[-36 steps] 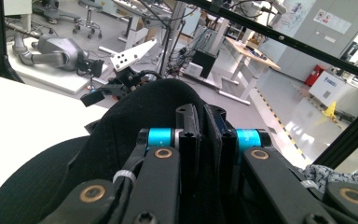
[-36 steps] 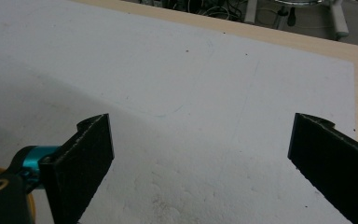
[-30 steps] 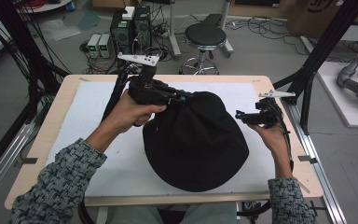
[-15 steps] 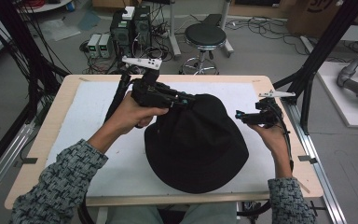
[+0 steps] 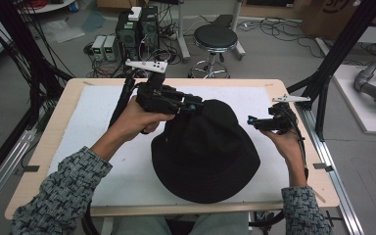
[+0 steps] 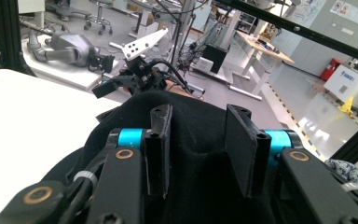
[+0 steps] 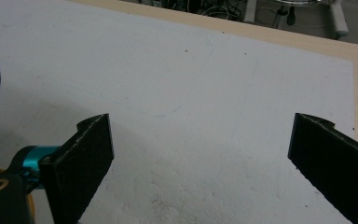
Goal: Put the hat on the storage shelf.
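Hat: it is black, with a wide brim, and it lies on the white mat of the wooden table, near the middle and close to the person's edge. Its brim on the near side almost reaches the front border of the mat.

At the bottom of the high view two forearms in patterned grey sleeves come in. The right hand holds the right gripper just beside the right side of the hat, apart from it. In the right gripper view its jaws stand wide apart above the bare mat, with nothing between them.

Farther from the person, the left hand holds the left gripper at the far side of the hat's crown. In the left gripper view the two jaws stand on both sides of a fold of the black cloth and a gap stays between them; whether they press the cloth I cannot tell.

Behind the table a round stool stands on the floor.
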Demonstrator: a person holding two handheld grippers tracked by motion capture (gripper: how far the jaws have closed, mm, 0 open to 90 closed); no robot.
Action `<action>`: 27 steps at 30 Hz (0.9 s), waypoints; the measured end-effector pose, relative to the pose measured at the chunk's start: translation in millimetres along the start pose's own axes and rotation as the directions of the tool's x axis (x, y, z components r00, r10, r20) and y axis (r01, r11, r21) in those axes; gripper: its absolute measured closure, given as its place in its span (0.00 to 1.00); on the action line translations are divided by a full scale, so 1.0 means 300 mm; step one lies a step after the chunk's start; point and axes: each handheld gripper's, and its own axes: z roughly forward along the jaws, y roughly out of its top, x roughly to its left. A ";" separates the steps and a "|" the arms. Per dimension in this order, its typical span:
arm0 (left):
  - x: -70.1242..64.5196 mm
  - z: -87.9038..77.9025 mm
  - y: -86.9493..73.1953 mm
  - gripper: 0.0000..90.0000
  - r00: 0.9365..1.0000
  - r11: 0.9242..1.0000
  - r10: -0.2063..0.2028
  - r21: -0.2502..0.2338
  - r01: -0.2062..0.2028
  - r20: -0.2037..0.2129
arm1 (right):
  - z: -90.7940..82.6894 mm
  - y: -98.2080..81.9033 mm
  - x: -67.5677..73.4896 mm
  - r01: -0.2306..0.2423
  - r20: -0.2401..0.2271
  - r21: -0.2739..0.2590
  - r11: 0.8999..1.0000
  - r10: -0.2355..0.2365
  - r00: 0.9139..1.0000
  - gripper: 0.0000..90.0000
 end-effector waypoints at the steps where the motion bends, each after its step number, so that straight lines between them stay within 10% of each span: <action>1: 0.000 -0.001 0.000 0.66 1.000 1.000 -0.003 -0.004 0.003 0.000 | 0.000 0.000 0.002 -0.003 0.001 0.002 1.000 0.003 1.000 0.07; 27: 0.039 -0.134 0.014 0.51 0.993 0.992 -0.061 -0.117 0.049 -0.103 | 0.001 0.000 -0.002 -0.001 -0.004 -0.002 1.000 0.001 1.000 0.07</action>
